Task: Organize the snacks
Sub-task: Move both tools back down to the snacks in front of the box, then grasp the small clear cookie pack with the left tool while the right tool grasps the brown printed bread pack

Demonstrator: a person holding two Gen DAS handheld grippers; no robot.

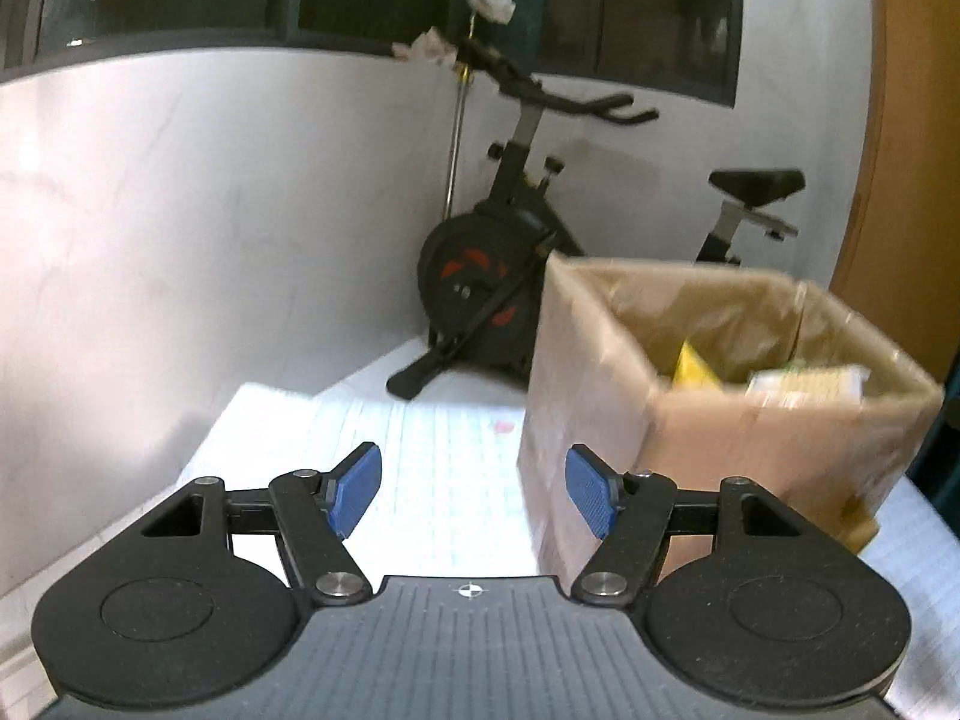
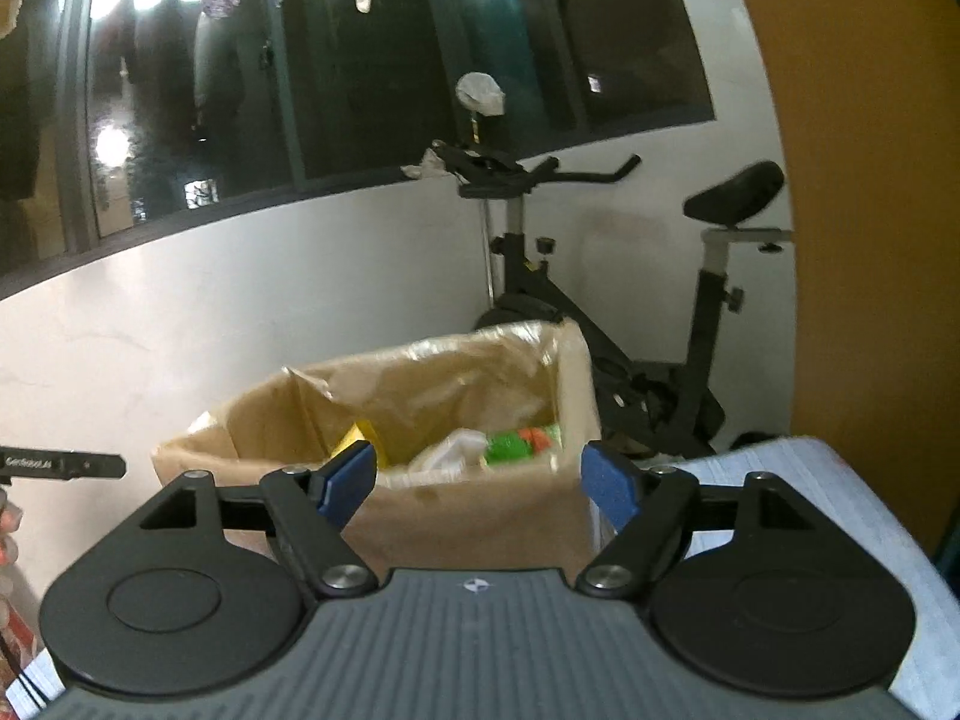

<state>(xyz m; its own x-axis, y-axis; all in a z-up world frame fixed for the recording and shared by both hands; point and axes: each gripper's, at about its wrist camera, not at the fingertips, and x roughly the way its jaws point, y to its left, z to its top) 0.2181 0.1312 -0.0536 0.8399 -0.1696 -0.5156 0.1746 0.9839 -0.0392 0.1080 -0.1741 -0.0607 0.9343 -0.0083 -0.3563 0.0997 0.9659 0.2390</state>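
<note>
An open cardboard box (image 1: 600,420) lined with clear plastic stands on the white table (image 1: 444,480). It also shows in the right wrist view (image 2: 480,516). Inside lie a yellow packet (image 1: 693,366), a pale printed packet (image 1: 804,384), a white wrapper (image 2: 450,450) and a green and orange packet (image 2: 519,444). My left gripper (image 1: 474,489) is open and empty, just left of the box's near corner. My right gripper (image 2: 477,480) is open and empty, in front of the box, a little above its rim.
A black exercise bike (image 1: 498,264) stands on the floor behind the table by the white wall. An orange panel (image 2: 870,240) rises at the right. Part of the other gripper (image 2: 60,465) shows at the left edge of the right wrist view.
</note>
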